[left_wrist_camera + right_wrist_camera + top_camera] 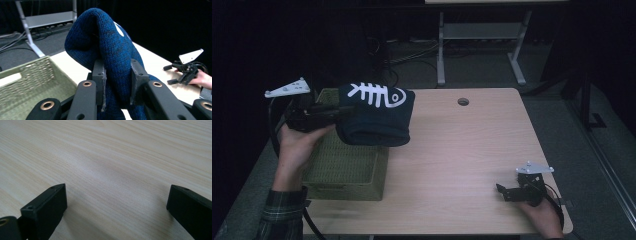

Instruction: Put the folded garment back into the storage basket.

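Sweater: folded, navy, white fishbone print; pinched by left hand-held gripper, held above basket's 1 o'clock corner.
Right hand-held gripper: spread, nothing between jaws, on desk at 5 o'clock.
Risk: grip takes one edge only; folds may sag, unroll, snag on basket rim.
Obstructions: none nearby.

Jaws pinch folded blue knit sweater; green woven basket lower left.
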A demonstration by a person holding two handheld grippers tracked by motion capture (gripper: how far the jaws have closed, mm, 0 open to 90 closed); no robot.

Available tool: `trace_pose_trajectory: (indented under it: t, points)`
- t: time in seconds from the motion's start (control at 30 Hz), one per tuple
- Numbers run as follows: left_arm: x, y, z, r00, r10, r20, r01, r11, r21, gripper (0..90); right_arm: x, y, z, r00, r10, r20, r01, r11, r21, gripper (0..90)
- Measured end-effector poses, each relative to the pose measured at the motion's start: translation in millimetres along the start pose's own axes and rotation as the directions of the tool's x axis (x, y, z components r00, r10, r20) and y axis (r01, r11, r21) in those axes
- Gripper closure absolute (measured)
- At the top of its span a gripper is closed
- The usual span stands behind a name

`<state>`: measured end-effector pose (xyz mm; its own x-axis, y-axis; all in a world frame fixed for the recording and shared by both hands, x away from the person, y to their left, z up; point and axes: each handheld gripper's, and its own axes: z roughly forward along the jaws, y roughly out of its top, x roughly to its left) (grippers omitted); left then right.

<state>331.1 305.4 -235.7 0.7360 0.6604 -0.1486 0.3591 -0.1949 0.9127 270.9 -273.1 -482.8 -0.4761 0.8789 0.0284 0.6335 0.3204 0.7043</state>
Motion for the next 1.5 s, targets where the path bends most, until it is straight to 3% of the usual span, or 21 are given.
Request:
trace_pose_trajectory:
  t: [0.37,0.63,1.2,1.5]
  points:
    - [15.6,-6.0,-31.0,0.9980,-0.024,-0.059,0.022,0.9993,-0.029,70.8,0.0,0.0,0.0,1.0000,0.000,0.000,0.000,1.0000,0.000,2.5]
    - [27.4,-19.1,-47.1,0.9941,-0.058,-0.092,0.055,0.9978,-0.037,70.9,0.0,0.0,0.1,1.0000,0.000,0.001,0.000,1.0000,0.000,2.5]
    - [44.9,-53.4,-57.1,0.9872,-0.093,-0.130,0.097,0.9950,0.025,70.9,0.0,0.0,0.1,1.0000,0.001,0.000,-0.001,1.0000,0.002,2.6]
    - [48.8,-73.5,-58.2,0.9875,-0.101,-0.121,0.110,0.9909,0.076,70.9,0.0,0.0,0.2,1.0000,0.000,0.001,0.000,1.0000,0.001,2.6]
